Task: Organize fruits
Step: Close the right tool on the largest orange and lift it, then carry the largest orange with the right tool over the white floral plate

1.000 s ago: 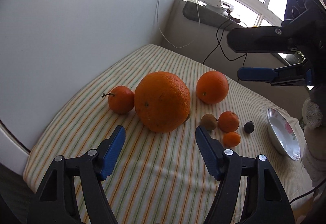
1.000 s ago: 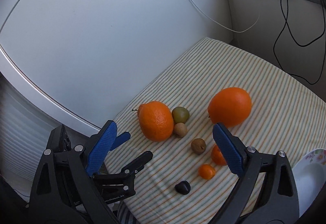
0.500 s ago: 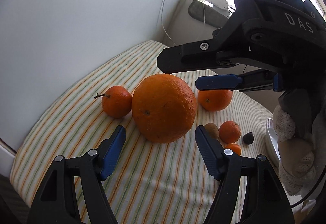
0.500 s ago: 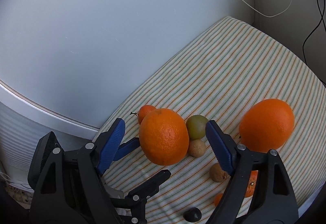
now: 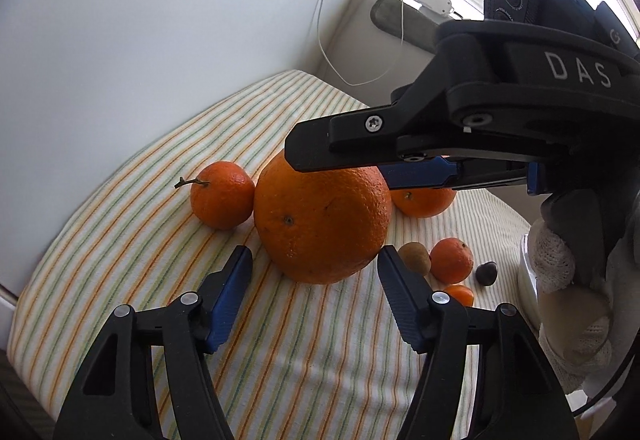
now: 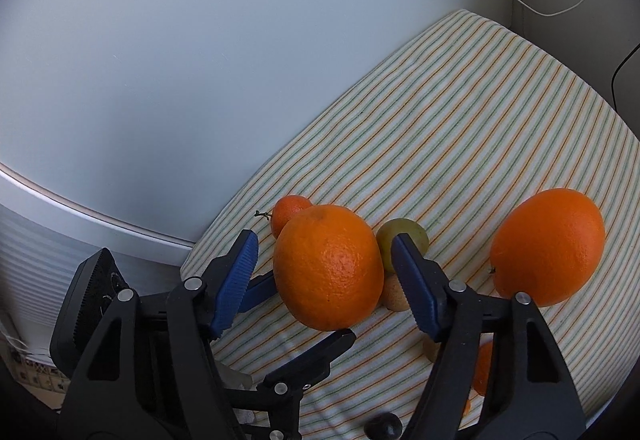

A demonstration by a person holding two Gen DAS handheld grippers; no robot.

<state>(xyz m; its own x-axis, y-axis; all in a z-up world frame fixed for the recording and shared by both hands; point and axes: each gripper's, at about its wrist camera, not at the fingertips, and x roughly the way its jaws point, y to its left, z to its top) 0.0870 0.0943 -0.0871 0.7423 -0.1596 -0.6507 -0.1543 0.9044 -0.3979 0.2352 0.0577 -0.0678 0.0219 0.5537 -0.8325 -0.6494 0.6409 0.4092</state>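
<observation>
A big orange (image 5: 322, 220) sits on the striped cloth (image 5: 160, 224), also in the right wrist view (image 6: 328, 268). My left gripper (image 5: 314, 260) is open, its blue pads either side of the orange's near face. My right gripper (image 6: 324, 252) is open and straddles the same orange from above; its fingers (image 5: 360, 144) cross over the orange in the left wrist view. A small stemmed mandarin (image 5: 222, 195) sits left of it. A second orange (image 6: 548, 246), a green fruit (image 6: 404, 244) and small brown and orange fruits (image 5: 452, 260) lie nearby.
A white plate (image 5: 526, 272) peeks out at the right behind the gloved hand. A white wall runs along the cloth's left edge. Cables (image 5: 344, 80) hang by the window corner at the back. A dark small fruit (image 5: 486, 273) lies near the plate.
My right gripper has swung in from the right and dropped over the big orange. My left gripper has moved closer to the orange. No fruit has moved.
</observation>
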